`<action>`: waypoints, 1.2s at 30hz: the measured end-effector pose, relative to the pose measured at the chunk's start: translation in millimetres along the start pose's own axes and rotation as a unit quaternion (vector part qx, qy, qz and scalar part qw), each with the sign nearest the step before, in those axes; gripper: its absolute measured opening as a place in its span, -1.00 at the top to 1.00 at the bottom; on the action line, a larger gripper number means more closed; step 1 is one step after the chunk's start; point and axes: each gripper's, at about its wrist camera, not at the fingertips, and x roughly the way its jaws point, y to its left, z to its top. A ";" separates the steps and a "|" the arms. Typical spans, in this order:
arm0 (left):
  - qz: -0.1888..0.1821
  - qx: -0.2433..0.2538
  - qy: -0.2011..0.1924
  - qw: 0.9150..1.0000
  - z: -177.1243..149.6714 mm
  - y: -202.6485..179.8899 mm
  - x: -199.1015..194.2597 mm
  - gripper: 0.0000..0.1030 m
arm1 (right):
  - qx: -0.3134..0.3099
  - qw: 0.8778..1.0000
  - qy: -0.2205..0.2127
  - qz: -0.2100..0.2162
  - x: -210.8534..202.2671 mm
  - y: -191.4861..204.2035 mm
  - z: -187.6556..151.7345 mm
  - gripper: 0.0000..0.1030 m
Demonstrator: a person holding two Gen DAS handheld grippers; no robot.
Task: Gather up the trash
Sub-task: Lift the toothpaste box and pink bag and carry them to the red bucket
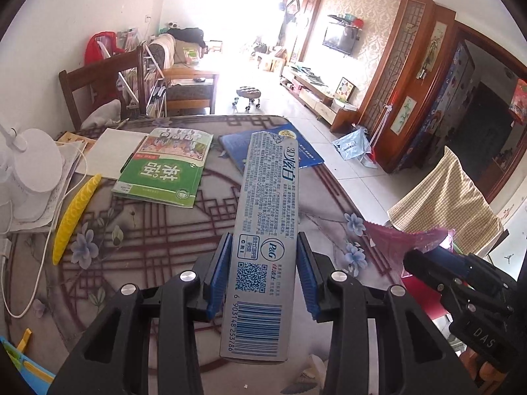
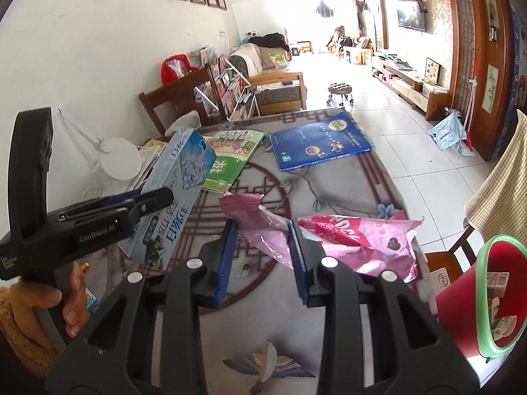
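Tableside red bin [image 2: 461, 283] holds cartons [image 2: 498, 282], paper scraps.

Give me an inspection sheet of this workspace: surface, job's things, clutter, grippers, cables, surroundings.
Surface: table covered by a patterned floral cloth.
Job's things: toothpaste box and pink wrapper, both lifted; red bin with green rim at the right, already holding scraps.
Clutter: green textbook, blue book, yellow toy, white lamp.
Grippers: left gripper shut on the toothpaste box; right gripper shut on the pink wrapper.
Cables: white cord from the lamp.
Surroundings: wooden chair, sofa, wall television.
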 end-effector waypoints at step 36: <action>0.041 0.028 0.008 0.999 -30.3 -161.3 8.3 0.29 | 0.029 0.999 -0.011 0.043 -65.2 -139.5 -15.6 0.39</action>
